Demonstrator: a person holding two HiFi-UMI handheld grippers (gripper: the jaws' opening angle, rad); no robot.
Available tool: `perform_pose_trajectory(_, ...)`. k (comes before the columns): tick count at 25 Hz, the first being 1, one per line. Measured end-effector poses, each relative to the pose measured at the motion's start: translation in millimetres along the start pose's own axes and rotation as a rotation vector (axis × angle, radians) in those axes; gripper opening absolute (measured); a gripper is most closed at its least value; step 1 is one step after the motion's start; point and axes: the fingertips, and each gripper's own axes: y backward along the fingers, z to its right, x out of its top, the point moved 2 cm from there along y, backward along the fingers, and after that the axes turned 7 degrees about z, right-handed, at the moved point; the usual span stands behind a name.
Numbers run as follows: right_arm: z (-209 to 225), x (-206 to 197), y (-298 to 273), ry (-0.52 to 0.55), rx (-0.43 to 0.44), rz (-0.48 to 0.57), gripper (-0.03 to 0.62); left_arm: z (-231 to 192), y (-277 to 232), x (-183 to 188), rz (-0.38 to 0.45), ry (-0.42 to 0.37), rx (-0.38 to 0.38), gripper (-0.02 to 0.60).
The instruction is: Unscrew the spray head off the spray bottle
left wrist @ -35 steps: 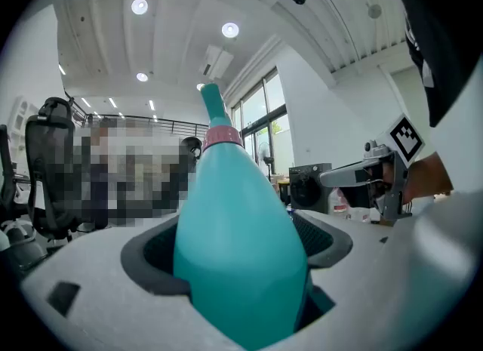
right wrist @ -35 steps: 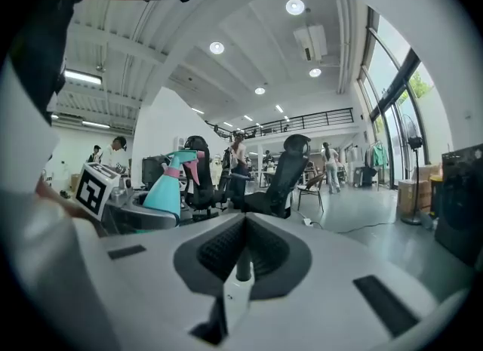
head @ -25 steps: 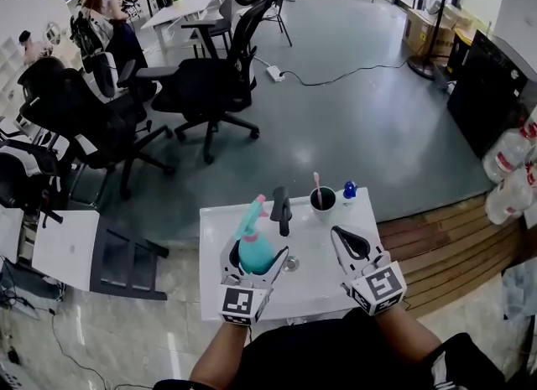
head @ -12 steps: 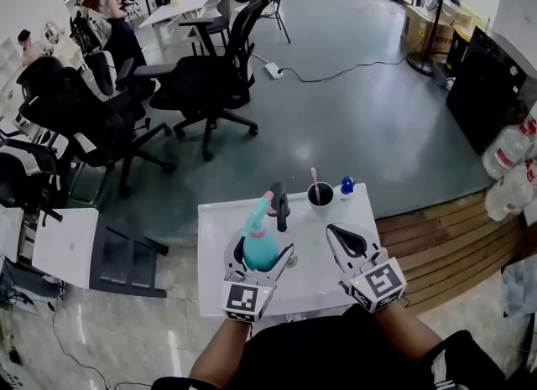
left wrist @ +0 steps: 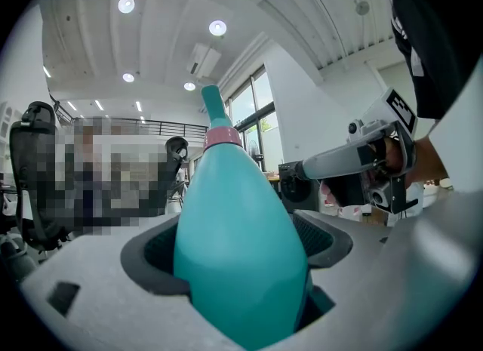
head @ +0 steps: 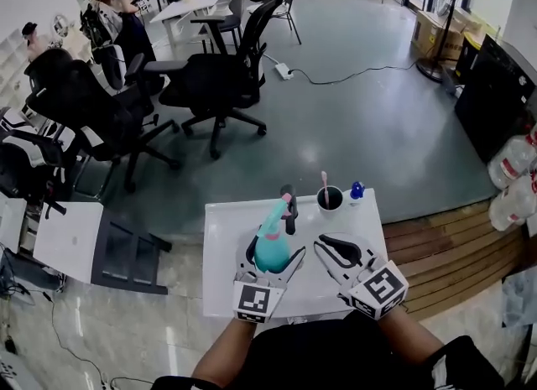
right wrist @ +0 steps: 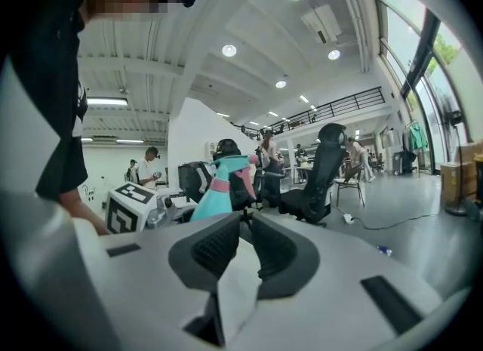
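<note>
A teal spray bottle point(head: 270, 247) with a pink collar and a teal spray head point(head: 278, 210) stands over the white table point(head: 225, 233). My left gripper point(head: 270, 259) is shut on its body; in the left gripper view the bottle point(left wrist: 238, 244) fills the space between the pads. My right gripper point(head: 324, 245) hovers just right of the bottle, apart from it. Its jaws are opening, a narrow gap shows and nothing is between them. In the right gripper view the bottle point(right wrist: 217, 191) rises beyond the jaw tips of my right gripper point(right wrist: 243, 245), slightly left.
A black cup point(head: 329, 200) holding a pink toothbrush and a small blue object point(head: 357, 189) stand at the table's far edge. A black handled item point(head: 289, 199) is behind the bottle. Office chairs point(head: 222, 78) stand on the grey floor beyond; wooden boards point(head: 445, 246) lie right.
My right gripper has moved left, closer to the bottle, and its jaws have parted a little. The left gripper still holds the bottle, shifted slightly right.
</note>
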Motion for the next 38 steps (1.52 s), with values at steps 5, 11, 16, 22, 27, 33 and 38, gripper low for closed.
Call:
perform_pose_trajectory(5,-19,20,-14,-0.045,0.09,0.029,0.118,7,-3,2,0.007,-0.018,-0.017,0.431)
perform_pose_trajectory(11,-32,33,-26,-0.092,0.134,0.04,0.167,20,-7,10,0.032,-0.03,-0.046,0.431)
perform_pose_trajectory(16,-38,37,-31,-0.121,0.119,0.049,0.168,29,-7,19,0.036,-0.068,-0.05,0.431)
perform_pose_trajectory(22,-39,40,-33,-0.167,0.077,0.059,0.175,48,-4,14,0.027,-0.157,-0.072,0.431)
perform_pose_trajectory(27,-34,43,-30,-0.202,0.054,0.074,0.167,53,-5,17,0.012,-0.206,-0.075,0.431)
perform_pose_trajectory(33,-37,48,-22,-0.159,0.073,0.114,0.152,60,-3,16,0.014,-0.189,-0.103,0.431)
perform_pose_trajectory(38,-36,49,-20,-0.153,0.122,0.126,0.147,65,-5,23,0.026,-0.135,-0.126,0.431)
